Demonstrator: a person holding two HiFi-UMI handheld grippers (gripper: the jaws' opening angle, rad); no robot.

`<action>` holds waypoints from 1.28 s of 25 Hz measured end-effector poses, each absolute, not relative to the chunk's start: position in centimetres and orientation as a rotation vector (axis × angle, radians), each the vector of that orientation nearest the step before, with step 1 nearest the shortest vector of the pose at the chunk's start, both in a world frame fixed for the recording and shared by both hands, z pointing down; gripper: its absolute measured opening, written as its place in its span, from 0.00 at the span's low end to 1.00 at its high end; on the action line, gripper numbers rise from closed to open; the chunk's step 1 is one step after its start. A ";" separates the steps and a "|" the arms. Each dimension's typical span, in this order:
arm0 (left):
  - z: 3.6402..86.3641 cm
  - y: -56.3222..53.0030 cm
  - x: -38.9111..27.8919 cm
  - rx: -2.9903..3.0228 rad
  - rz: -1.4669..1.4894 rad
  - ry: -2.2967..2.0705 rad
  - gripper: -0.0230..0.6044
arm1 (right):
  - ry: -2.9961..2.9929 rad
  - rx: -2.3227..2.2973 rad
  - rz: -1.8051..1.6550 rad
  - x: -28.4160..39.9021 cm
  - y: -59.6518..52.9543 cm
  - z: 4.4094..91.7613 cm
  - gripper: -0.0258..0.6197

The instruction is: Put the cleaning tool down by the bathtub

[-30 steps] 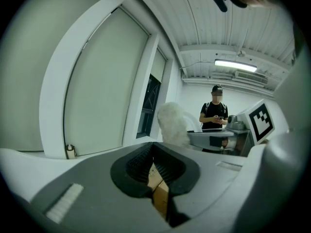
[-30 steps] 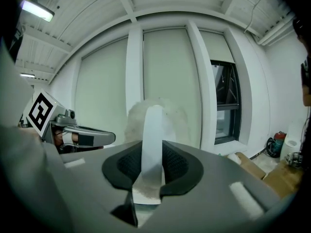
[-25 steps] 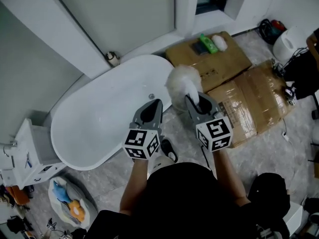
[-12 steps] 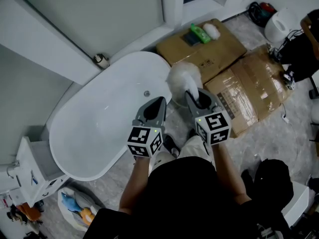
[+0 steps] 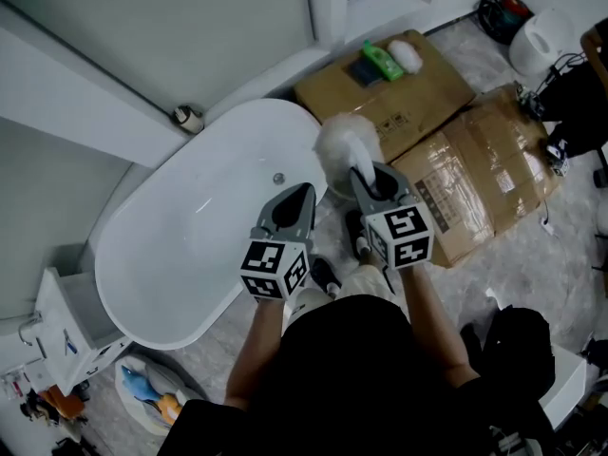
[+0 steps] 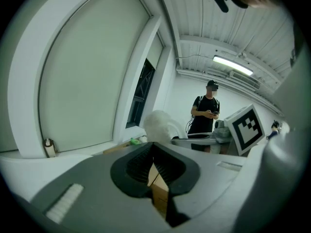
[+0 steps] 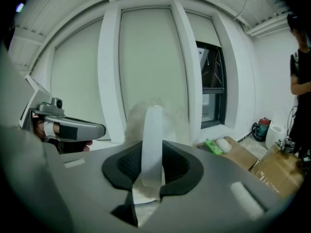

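The cleaning tool is a fluffy white duster head [image 5: 342,145] on a white handle [image 7: 153,140]. My right gripper [image 5: 366,174] is shut on that handle and holds the tool upright above the floor, just off the right end of the white bathtub [image 5: 190,245]. The fluffy head rises beyond the right gripper [image 7: 151,169] in its own view. My left gripper [image 5: 302,193] hovers beside it over the tub's near rim, shut with nothing in it. In the left gripper view the left gripper [image 6: 153,152] has its pads together, and the duster head [image 6: 158,125] shows beyond them.
Flattened cardboard [image 5: 475,188] covers the floor right of the tub; a green bottle [image 5: 385,62] and a white sponge [image 5: 407,55] lie on it. A white cabinet [image 5: 66,321] stands at the tub's left end. A person [image 6: 206,113] stands across the room.
The head view has shifted a little, so the tub sits slightly lower and further left. Both grippers keep their places and the tool stays in the right one.
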State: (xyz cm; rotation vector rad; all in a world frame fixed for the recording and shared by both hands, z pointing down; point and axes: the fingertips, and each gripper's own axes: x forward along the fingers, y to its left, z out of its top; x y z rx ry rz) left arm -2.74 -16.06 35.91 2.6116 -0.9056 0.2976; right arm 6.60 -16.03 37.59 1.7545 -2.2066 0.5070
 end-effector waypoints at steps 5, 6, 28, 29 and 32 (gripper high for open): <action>37.3 -19.2 -0.1 2.579 0.325 -0.935 0.04 | -2.193 1.705 0.559 9.3 -19.8 39.9 0.18; 37.5 -19.8 0.4 2.569 0.330 -0.942 0.04 | -2.192 1.689 0.567 9.6 -20.5 40.3 0.18; 42.7 -30.9 8.5 2.377 0.415 -1.077 0.04 | -2.074 1.412 0.821 17.4 -32.7 54.6 0.18; 43.1 -31.4 8.8 2.371 0.419 -1.079 0.04 | -2.067 1.405 0.829 17.6 -33.1 55.3 0.18; 44.0 -32.4 9.8 2.352 0.427 -1.076 0.04 | -2.039 1.390 0.849 18.4 -34.1 57.5 0.18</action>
